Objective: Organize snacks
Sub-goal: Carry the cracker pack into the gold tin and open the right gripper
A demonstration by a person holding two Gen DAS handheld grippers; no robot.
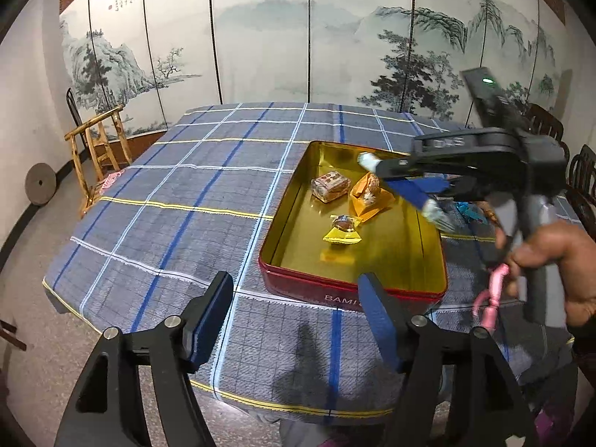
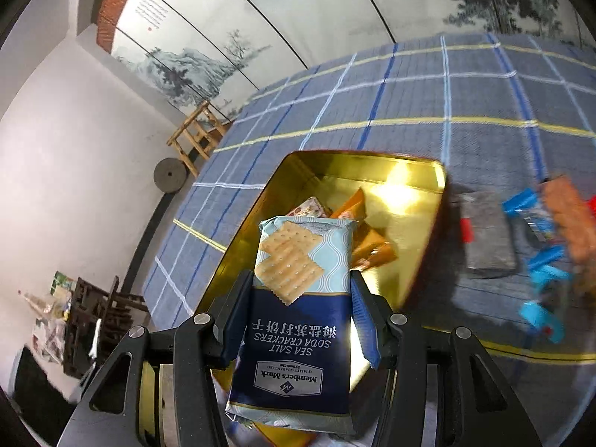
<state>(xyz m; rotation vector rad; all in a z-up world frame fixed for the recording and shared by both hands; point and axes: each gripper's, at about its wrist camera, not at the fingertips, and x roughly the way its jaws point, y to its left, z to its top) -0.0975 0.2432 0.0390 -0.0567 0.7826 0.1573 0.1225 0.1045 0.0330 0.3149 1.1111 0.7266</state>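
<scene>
Left wrist view, progress: three wrapped snacks are seen already laid in the tin (image 1: 428,272) — a brown-patterned cake (image 1: 330,185), an orange packet (image 1: 369,195) and a small yellow sweet (image 1: 343,229); the near half of its gold floor is bare, so the task is judged partly done.
Left wrist view, left tongs: the left gripper (image 1: 296,320) is held over the cloth (image 1: 167,193) just near of the tin's red front wall; its blue pads stand apart and nothing is between them.
Left wrist view, right tongs: the right gripper (image 1: 404,190) is seen blurred over the tin's right side, with a pale pack caught between its blue pads; a hand (image 1: 555,260) is wrapped round its handle.
Right wrist view, held thing: a cracker pack (image 2: 298,298) is clamped between the right tongs' two pads, its far end pointing over the tin (image 2: 436,175).
Right wrist view, place of pack: the pack is hung above the tin's near part, not yet laid down; the orange packet (image 2: 372,247) and the cake (image 2: 313,206) are partly hidden behind its far end.
Right wrist view, left to do: several blurred snacks (image 2: 540,231) are seen loose on the cloth, right of the tin; these are judged still to be gathered once the crackers are set in.
</scene>
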